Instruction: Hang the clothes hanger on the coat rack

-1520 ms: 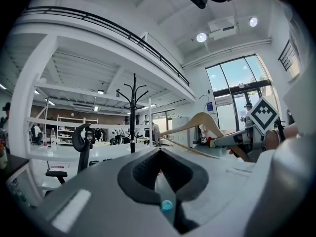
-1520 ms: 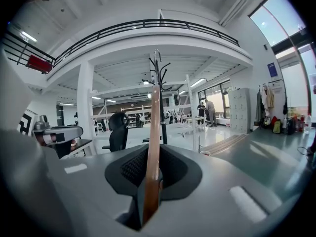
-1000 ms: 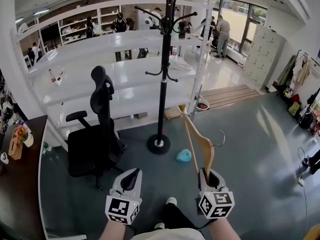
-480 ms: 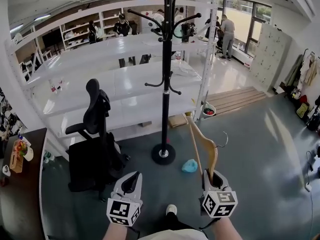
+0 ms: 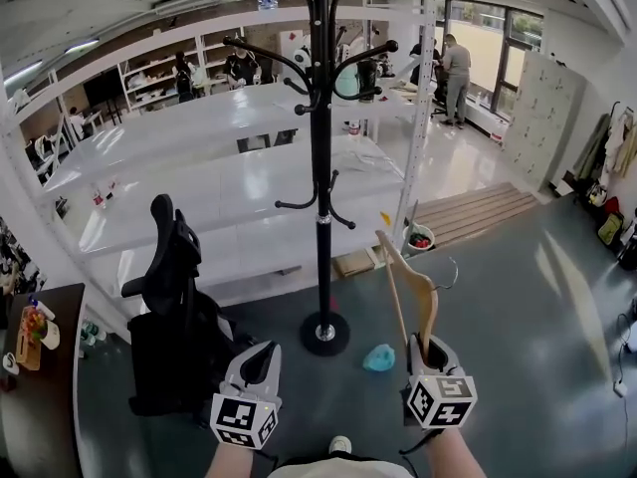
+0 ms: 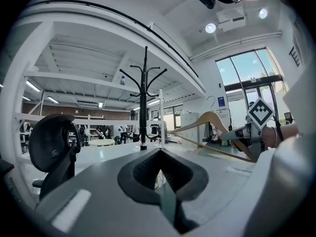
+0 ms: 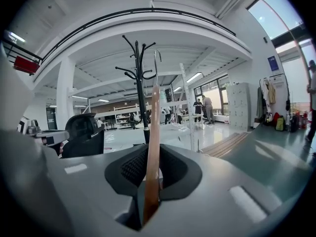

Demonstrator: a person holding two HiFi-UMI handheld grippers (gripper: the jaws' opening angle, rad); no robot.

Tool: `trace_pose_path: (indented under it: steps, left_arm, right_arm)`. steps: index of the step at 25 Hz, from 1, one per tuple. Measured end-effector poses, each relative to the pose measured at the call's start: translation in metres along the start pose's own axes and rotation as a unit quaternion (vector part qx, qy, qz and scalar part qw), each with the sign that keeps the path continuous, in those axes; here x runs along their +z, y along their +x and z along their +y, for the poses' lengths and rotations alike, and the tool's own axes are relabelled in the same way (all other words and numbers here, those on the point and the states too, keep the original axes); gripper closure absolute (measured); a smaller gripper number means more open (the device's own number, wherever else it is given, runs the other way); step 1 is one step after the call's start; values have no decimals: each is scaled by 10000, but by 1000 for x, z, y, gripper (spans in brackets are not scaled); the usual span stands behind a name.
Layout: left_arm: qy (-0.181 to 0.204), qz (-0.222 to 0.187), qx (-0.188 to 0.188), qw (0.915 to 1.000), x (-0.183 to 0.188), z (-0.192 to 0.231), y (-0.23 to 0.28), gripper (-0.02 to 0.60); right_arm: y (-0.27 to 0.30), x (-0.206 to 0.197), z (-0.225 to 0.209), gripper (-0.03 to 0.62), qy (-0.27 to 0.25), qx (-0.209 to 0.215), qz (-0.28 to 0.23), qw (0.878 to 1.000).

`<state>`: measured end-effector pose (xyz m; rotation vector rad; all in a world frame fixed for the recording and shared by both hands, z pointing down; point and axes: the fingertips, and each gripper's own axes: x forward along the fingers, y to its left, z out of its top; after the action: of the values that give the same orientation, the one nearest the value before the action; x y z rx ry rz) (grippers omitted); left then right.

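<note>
A wooden clothes hanger [image 5: 408,285] with a metal hook [image 5: 453,270] stands up out of my right gripper [image 5: 429,347], which is shut on its lower end. In the right gripper view the hanger [image 7: 152,147] rises edge-on between the jaws. The black coat rack [image 5: 320,157] stands ahead on a round base [image 5: 324,332], left of the hanger and apart from it; the rack [image 7: 140,90] also shows in the right gripper view. My left gripper [image 5: 257,358] is shut and holds nothing. From the left gripper view the rack [image 6: 144,100] and the hanger [image 6: 210,120] are both visible.
A black office chair [image 5: 174,312] stands left of the rack. White shelving [image 5: 229,182] runs behind it. A teal object [image 5: 378,358] lies on the floor by the base. A dark table edge [image 5: 40,366] is at the far left. People stand far back.
The view has drawn closer to the coat rack, which now looms taller in the middle. The hanger stays held upright in my right gripper. The left gripper keeps its place.
</note>
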<state>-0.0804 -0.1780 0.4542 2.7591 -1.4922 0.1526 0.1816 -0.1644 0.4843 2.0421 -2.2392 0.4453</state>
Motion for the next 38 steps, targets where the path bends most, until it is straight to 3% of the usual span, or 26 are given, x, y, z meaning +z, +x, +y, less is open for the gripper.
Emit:
trace_pose_path:
  steps: [10,18,32,38]
  left_arm:
    - [134,114,-13,9998,3,21,59,581]
    - [209,-52,-169,9996,22,49,123,581]
    - [237,-339,-426,9982,44,108,214,581]
    - [326,-386,-626,9968,53,119,238,581]
  right_arm:
    - [62,31,-17,520,-11,107,-107,9999]
    - [118,62,-23,519,-86,65,-184,9998]
    - [223,158,-10,519,-524,98,-524,9972]
    - [272,205,-1,519,-977,78,-557,9936]
